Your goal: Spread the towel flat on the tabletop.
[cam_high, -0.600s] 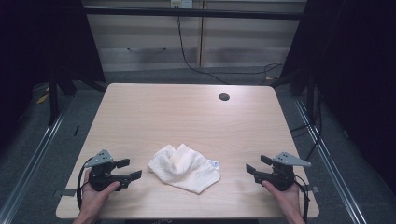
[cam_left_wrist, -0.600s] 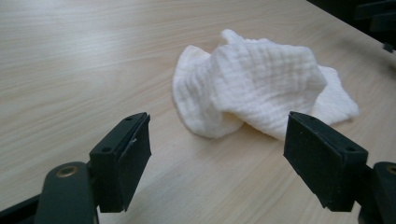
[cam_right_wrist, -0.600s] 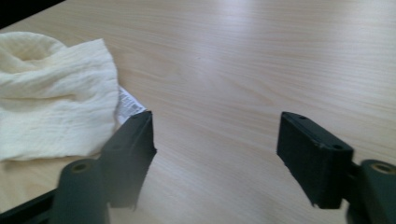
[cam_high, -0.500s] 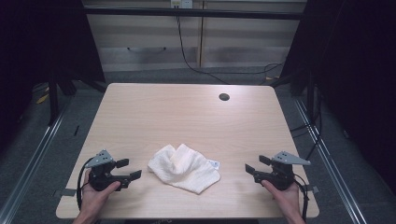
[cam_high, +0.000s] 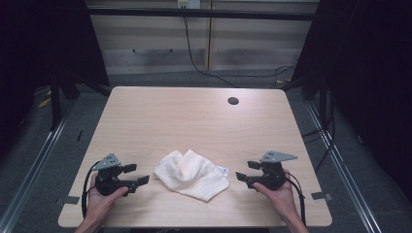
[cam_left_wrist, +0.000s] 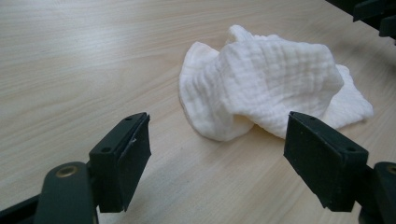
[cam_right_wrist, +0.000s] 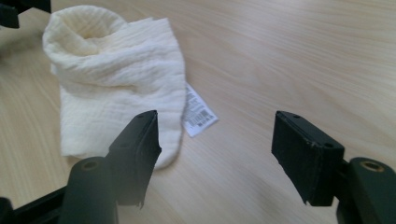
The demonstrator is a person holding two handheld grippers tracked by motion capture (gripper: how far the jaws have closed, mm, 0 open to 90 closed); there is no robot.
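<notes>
Flanking the crumpled white cloth (cam_high: 191,174), left claw (cam_high: 136,174) and right claw (cam_high: 246,171) gape wide, empty.

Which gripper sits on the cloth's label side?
The right gripper: the cloth's printed label sticks out toward it; the left gripper faces the plain side.

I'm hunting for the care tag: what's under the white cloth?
The white cloth lies crumpled on the wooden table. Its label sticks out from under one edge; anything beneath the folds is hidden.
</notes>
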